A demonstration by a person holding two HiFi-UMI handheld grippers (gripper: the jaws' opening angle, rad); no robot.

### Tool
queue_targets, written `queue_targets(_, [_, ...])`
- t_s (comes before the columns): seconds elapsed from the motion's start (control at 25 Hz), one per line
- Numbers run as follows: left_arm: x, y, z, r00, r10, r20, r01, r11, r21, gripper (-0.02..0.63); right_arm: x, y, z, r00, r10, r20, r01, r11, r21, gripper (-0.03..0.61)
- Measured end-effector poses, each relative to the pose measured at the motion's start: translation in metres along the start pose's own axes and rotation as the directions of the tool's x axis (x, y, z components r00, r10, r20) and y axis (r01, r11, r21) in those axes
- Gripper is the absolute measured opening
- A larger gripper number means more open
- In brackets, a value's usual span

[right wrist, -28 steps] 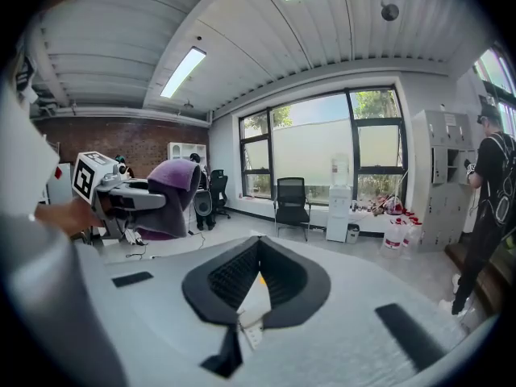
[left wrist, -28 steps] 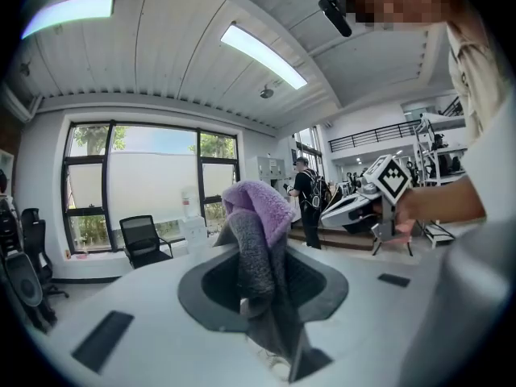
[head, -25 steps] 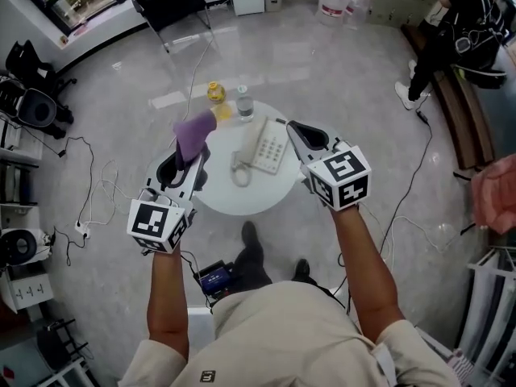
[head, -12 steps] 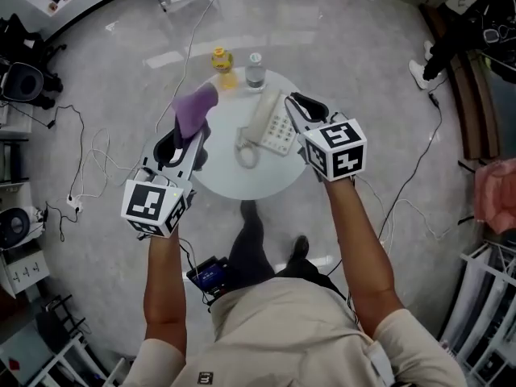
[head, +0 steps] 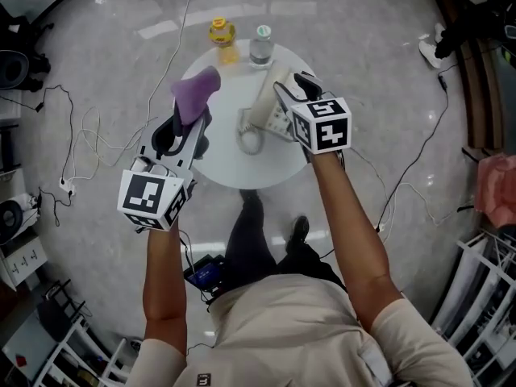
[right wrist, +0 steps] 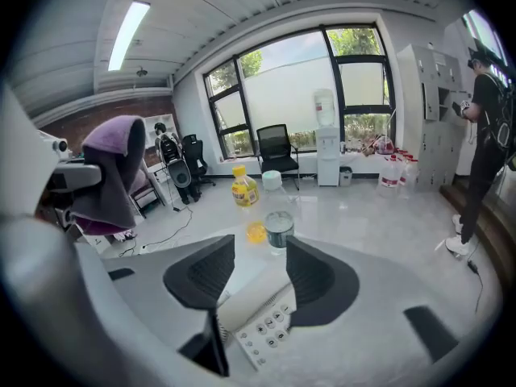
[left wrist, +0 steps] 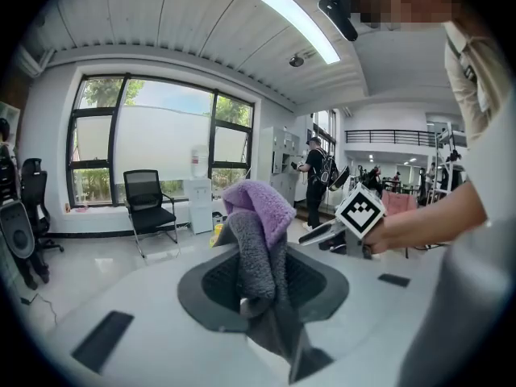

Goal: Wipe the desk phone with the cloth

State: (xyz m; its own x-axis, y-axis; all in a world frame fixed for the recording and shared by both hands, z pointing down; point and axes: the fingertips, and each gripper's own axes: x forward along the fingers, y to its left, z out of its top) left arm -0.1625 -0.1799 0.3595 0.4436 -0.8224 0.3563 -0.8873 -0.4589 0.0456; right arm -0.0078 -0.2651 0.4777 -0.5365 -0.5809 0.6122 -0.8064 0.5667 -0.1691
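Round table (head: 226, 158), one phone (head: 264, 103), one cloth (head: 196, 92)

The desk phone (head: 270, 103) lies right of centre on the table (head: 218, 164); at the far edge, the juice bottle (head: 222, 35) stands left of the water bottle (head: 260, 47).
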Motion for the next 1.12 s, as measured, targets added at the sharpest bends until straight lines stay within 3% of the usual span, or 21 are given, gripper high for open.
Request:
queue_targets(0.32, [0.016,0.013,-0.034,0.999,-0.009,-0.031,0.008,0.999,-0.039,0.095,0.056,-0.010,-0.050,0.993,-0.073,-0.095,0.080,0.994,0.070,0.284])
queue_targets(0.56, [0.023,0.019,-0.056,0.998,-0.019,-0.054,0.016,0.998,-0.063,0.095,0.085,-0.013,-0.080,0.983,-0.125,-0.136,0.143,0.980,0.137,0.316])
queue_targets(0.88, [0.026,0.032,-0.077,0.997,-0.016,-0.070,0.010,0.996,-0.090,0.095,0.112,-0.019,-0.097,0.954,-0.244,-0.175,0.273,0.948,0.166,0.331])
queue_targets(1.12, [0.023,0.037,-0.083,0.998,-0.012,-0.065,0.006,0.994,-0.106,0.095,0.120,-0.020,-0.104,0.942,-0.275,-0.190,0.313,0.926,0.211,0.322])
